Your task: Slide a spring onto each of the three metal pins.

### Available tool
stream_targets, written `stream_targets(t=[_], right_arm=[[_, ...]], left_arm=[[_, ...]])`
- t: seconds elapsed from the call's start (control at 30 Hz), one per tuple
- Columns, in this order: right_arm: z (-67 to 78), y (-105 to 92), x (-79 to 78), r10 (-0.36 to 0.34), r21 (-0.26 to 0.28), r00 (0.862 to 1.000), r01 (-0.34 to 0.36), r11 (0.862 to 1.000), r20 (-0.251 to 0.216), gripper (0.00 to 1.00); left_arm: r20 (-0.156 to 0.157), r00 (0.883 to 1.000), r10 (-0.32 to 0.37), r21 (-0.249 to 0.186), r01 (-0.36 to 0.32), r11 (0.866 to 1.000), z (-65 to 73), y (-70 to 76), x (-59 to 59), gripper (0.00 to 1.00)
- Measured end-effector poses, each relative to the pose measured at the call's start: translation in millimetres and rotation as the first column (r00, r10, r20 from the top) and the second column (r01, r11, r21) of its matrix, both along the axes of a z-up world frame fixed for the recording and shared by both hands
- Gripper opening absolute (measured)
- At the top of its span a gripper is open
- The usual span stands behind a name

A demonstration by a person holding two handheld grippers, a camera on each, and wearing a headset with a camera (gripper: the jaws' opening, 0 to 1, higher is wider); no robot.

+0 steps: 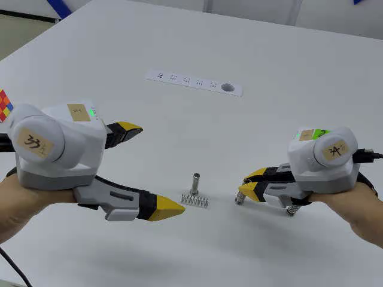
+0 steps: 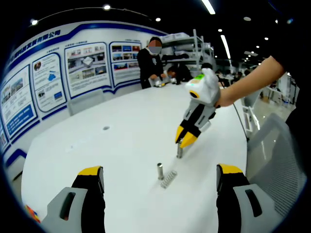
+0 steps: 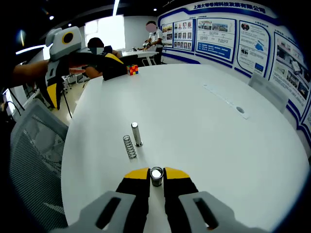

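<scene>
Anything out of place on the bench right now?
Nothing damaged. One loose silver coil spring lies flat on the white table beside the bare upright metal pin, not yet slid on. The right gripper has its jaws on a second metal pin.

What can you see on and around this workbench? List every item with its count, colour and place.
table: one, white, under everything
socket strip: one, white, far middle of the table
puzzle cube: one, multicoloured, left edge
bare pin: one, silver, upright at centre
loose spring: one, silver, lying by the bare pin's base
held pin: one, silver, between the right jaws, seems to carry a spring
third pin: one, silver, coils on it, beneath the right gripper's body
wall posters: several, blue and white, background
left hand-held gripper: one, white with yellow tips, jaws open
right hand-held gripper: one, same colours, jaws shut
hands: two, gripping the handles
</scene>
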State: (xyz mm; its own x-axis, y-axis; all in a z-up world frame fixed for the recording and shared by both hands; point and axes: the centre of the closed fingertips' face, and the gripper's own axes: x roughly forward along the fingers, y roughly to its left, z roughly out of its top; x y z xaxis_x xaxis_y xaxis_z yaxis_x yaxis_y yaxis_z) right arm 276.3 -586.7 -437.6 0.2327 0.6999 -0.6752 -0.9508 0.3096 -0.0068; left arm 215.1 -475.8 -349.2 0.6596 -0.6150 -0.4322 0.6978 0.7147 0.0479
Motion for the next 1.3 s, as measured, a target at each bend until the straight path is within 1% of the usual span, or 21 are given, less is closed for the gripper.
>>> stream_targets(t=[0.07,0.13,0.2,0.27,0.43,0.47,0.5,0.57,0.8,0.87,0.97,1.0,1.1,1.2,1.3], right_arm=[[-1.6,-0.1,-0.2,0.001,-0.005,1.0,-0.001,1.0,-0.002,0.11],[-3.0,-0.3,-0.2,0.002,-0.009,1.0,-0.002,1.0,-0.002,0.11],[-4.8,-0.7,-0.2,0.004,-0.013,1.0,-0.004,1.0,-0.005,0.11],[-5.4,-0.7,-0.9,0.005,-0.017,1.0,-0.005,1.0,-0.008,0.12],[-9.3,-0.9,-3.4,0.017,-0.032,1.0,-0.018,0.999,-0.013,0.12],[-9.8,-1.2,-3.7,0.019,-0.035,1.0,-0.019,0.999,-0.011,0.12],[-10.0,-1.2,-4.2,0.021,-0.036,1.0,-0.021,0.999,-0.01,0.12],[-10.0,-0.9,-4.5,0.021,-0.035,1.0,-0.022,0.999,-0.012,0.12],[-10.2,-1.4,-5.0,0.018,-0.038,1.0,-0.019,0.999,-0.019,0.12],[-10.4,-1.9,-5.6,0.018,-0.041,1.0,-0.019,0.999,-0.022,0.14],[-4.6,-2.7,-4.7,0.017,-0.037,1.0,-0.017,0.999,-0.004,0.16],[0.6,-2.8,-2.0,0.002,-0.02,1.0,-0.002,1.0,0.001,0.16],[11.1,-4.6,2.9,-0.019,-0.001,1.0,0.019,1.0,0.01,0.17],[20.2,-5.3,4.8,-0.01,0.001,0.999,0.01,1.0,0.031,0.17],[28.5,-5.4,5.2,-0.009,0.017,0.999,0.008,1.0,0.035,0.17]], left_arm=[[-0.003,1.0,0.004,-0.005,-0.004,1.0,0.4,0.5,-0.2,0.98],[0.003,1.0,0.007,-0.008,-0.007,1.0,1.6,1.2,0.1,0.97],[-0.001,1.0,0.009,-0.015,-0.009,1.0,1.9,1.5,-0.2,0.97],[-0.001,1.0,0.009,-0.008,-0.009,1.0,1.2,2.2,-0.8,0.97],[-0.008,1.0,0.006,-0.004,-0.006,1.0,0.3,2.5,-2.9,0.97],[-0.007,1.0,0.006,-0.013,-0.007,1.0,1.8,2.4,-3.0,0.97],[-0.002,1.0,0.009,-0.031,-0.009,0.999,5.2,2.6,-2.4,0.97],[0.002,1.0,0.021,-0.043,-0.021,0.999,8.7,5.2,-0.6,0.97],[0.008,1.0,0.021,-0.036,-0.02,0.999,12.4,8.0,-0.7,0.96],[0.009,1.0,0.021,-0.037,-0.02,0.999,12.7,8.0,-1.4,0.96],[0.009,1.0,0.019,-0.052,-0.018,0.999,15.2,6.9,-2.9,0.96],[0.012,1.0,0.018,-0.056,-0.017,0.998,17.2,7.1,-2.9,0.96],[0.019,1.0,0.021,-0.054,-0.019,0.998,20.7,9.1,-1.4,0.96],[0.024,0.999,0.024,-0.058,-0.023,0.998,24.1,11.1,0.4,0.95],[0.031,0.999,0.025,-0.057,-0.023,0.998,27.0,12.0,0.7,0.95]])
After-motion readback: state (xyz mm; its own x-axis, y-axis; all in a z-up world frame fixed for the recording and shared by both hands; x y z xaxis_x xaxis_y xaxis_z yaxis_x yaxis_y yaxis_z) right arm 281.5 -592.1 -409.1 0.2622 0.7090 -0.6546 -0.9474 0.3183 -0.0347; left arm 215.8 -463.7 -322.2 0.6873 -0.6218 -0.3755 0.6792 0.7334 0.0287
